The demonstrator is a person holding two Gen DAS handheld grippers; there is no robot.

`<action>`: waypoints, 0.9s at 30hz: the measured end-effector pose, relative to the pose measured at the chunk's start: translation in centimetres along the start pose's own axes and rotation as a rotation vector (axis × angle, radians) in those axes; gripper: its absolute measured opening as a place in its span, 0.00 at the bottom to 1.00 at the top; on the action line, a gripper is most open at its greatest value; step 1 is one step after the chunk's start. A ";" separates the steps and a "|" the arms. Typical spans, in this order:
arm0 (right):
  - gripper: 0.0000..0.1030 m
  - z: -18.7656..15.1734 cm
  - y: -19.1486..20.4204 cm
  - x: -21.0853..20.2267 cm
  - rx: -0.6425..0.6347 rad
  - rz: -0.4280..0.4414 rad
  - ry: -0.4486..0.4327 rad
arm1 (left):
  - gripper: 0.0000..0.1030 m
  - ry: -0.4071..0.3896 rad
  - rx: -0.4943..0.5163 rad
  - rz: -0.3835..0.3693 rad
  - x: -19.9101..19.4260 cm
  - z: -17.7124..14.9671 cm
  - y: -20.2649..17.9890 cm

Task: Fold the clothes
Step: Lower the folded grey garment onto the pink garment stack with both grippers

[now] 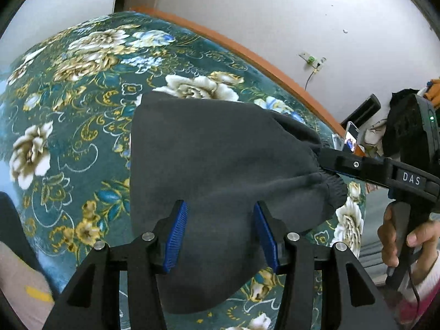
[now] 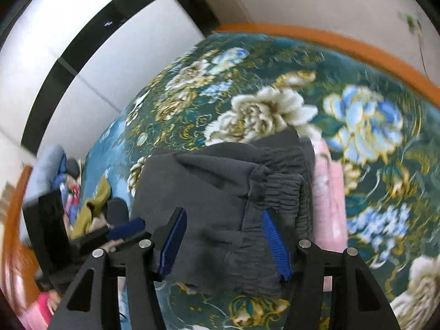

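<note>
A dark grey garment (image 1: 220, 159) lies folded on the flowered bedspread (image 1: 82, 82). Its ribbed band (image 1: 332, 189) is at the right end. My left gripper (image 1: 220, 233) hangs just above the near part of the garment. Its blue pads (image 1: 176, 236) stand wide apart, open, and press on nothing. In the right wrist view the same garment (image 2: 206, 192) shows its gathered waistband (image 2: 286, 192). My right gripper (image 2: 225, 236) is open over it, one pad (image 2: 275, 242) close to the band. From the left wrist view the right gripper's tip (image 1: 327, 162) sits against the band's edge.
An orange wooden bed rail (image 1: 247, 52) runs along the white wall. A pink folded cloth (image 2: 330, 192) lies under the garment's right side. Loose clothes, one olive (image 2: 96, 206), are piled at the left. A phone (image 1: 350, 137) stands by the rail. A hand (image 1: 396, 236) holds the right gripper's handle.
</note>
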State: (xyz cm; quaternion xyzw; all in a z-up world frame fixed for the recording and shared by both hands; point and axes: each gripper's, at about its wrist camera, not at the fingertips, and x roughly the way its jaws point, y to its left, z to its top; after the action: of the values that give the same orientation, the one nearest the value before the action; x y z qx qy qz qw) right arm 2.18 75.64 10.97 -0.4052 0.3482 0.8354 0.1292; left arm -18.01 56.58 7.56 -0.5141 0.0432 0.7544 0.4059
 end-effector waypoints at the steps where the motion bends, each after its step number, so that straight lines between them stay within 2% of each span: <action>1: 0.60 0.0 -0.3 0.3 0.007 -0.002 0.000 | 0.50 0.004 0.004 0.001 0.2 0.0 -0.1; 5: 0.60 0.2 -1.2 1.6 0.035 -0.030 0.005 | 0.50 0.025 0.020 0.016 1.0 0.1 -0.6; 9: 0.60 0.0 -0.1 1.2 0.003 -0.077 0.007 | 0.50 0.025 0.002 0.024 0.4 0.0 -1.2; 17: 0.61 -3.0 2.2 -2.9 -0.068 -0.012 -0.079 | 0.50 -0.029 0.038 -0.001 -2.8 -1.8 -1.8; 21: 0.60 -4.1 2.1 -1.6 -0.077 -0.053 -0.046 | 0.50 0.015 0.039 0.012 -1.4 -2.3 -1.6; 24: 0.60 -4.2 1.9 -1.5 -0.050 -0.057 -0.044 | 0.50 -0.002 0.036 0.024 -1.4 -2.4 -1.7; 27: 0.60 -5.0 2.7 -2.9 -0.052 -0.057 -0.082 | 0.50 -0.046 0.041 0.049 -2.3 -2.9 -2.0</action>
State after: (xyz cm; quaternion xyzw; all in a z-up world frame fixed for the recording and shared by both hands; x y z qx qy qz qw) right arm 5.68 70.43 12.35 -0.3836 0.3089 0.8561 0.1566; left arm -14.20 55.25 8.76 -0.4870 0.0620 0.7746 0.3988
